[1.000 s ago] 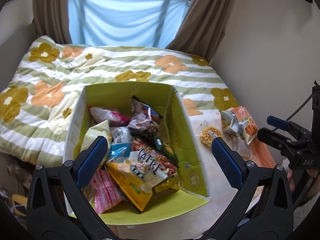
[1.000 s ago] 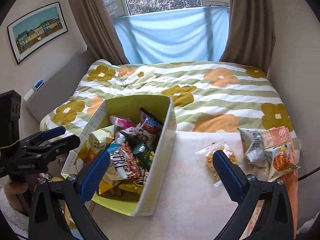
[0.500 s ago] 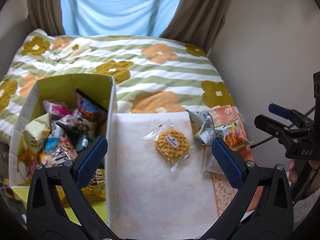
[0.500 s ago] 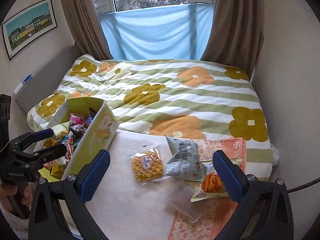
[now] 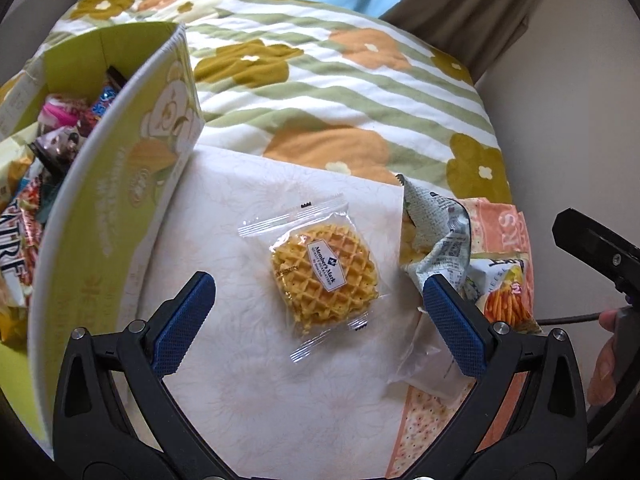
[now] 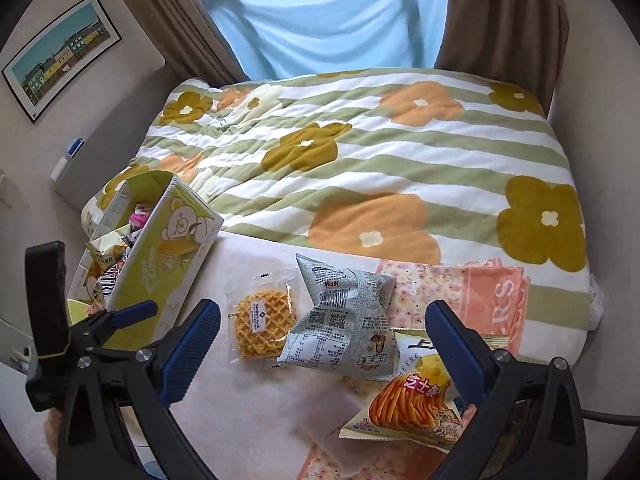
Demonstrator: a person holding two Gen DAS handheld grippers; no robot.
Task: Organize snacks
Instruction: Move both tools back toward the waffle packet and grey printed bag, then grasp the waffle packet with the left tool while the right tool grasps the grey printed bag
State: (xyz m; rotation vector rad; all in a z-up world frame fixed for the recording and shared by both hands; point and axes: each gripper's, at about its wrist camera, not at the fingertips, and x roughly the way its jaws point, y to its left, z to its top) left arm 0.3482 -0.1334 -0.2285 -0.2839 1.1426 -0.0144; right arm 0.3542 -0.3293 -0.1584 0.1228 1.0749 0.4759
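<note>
Bed [image 6: 400,168] with green-striped floral quilt carries a white mat [image 5: 260,380] and a pink patterned cloth [image 6: 480,292] at its near edge. On the mat: yellow-green snack box [image 5: 104,216] at left, wrapped waffle [image 5: 324,276] mid. Grey printed packet [image 6: 344,312] and cheese-stick bag [image 6: 412,404] overlap where mat meets cloth.

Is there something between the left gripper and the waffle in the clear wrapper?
Nothing visible. The left gripper has its jaws open with the clear-wrapped golden waffle lying flat between and ahead of them. The grey printed snack bag lies to its right.
</note>
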